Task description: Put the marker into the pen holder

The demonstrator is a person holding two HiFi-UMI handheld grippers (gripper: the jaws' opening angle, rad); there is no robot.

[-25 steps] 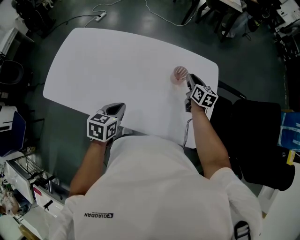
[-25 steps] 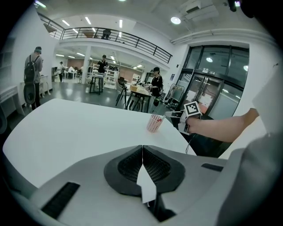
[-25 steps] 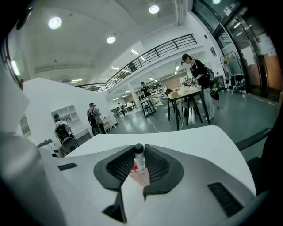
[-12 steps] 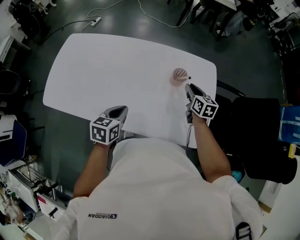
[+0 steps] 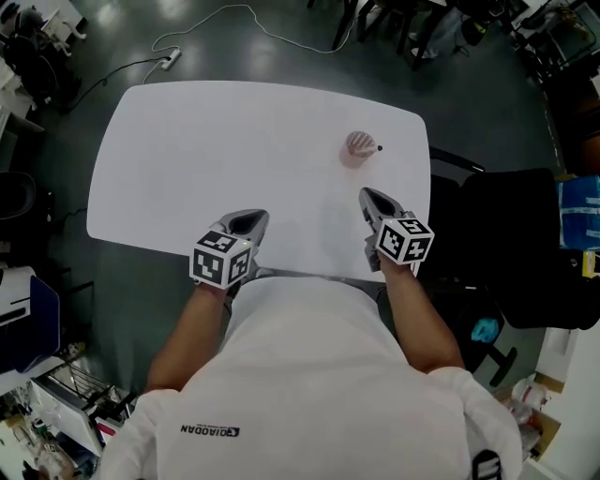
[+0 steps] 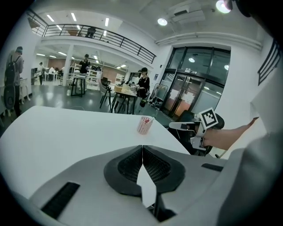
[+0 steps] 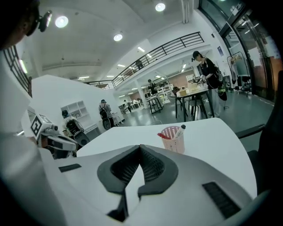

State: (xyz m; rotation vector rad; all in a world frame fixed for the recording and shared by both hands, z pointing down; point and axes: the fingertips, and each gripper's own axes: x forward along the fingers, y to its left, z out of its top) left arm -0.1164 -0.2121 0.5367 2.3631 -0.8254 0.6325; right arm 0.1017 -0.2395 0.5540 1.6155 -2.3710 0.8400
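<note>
Grey concrete floor surrounded the white rounded tabletop (image 5: 187,159) in the head view, with a white cable (image 5: 246,13) trailing over it at twelve o'clock and a black office chair (image 5: 525,234) at three o'clock. On the table's three o'clock side stood the pink perforated plastic pen holder (image 5: 356,146), and the white marker with a black cap (image 5: 377,148) leaned inside it, cap up against the rim. The right gripper (image 5: 371,197) sat well apart from the holder, at its six o'clock, pointing toward it. The left gripper (image 5: 249,219) hung over the near table edge at about eight o'clock from the holder.

Through the left gripper view, the left gripper (image 6: 142,148) had its two dark ribbed pads pressed together with nothing between them. Beyond them, at twelve o'clock, the pen holder (image 6: 144,125) stood alone on the table (image 6: 57,132), and the right gripper (image 6: 180,126) showed at two o'clock, held in a hand (image 6: 223,137).

Seen from the right gripper view, the right gripper (image 7: 140,148) had just been closing; its jaws met at the tips, empty. The pen holder (image 7: 172,138) stood at one o'clock on the table (image 7: 221,137), with the marker (image 7: 179,130) tilted against its rim and a red object (image 7: 162,136) beside it inside. The left gripper (image 7: 65,142) was at nine o'clock.
</note>
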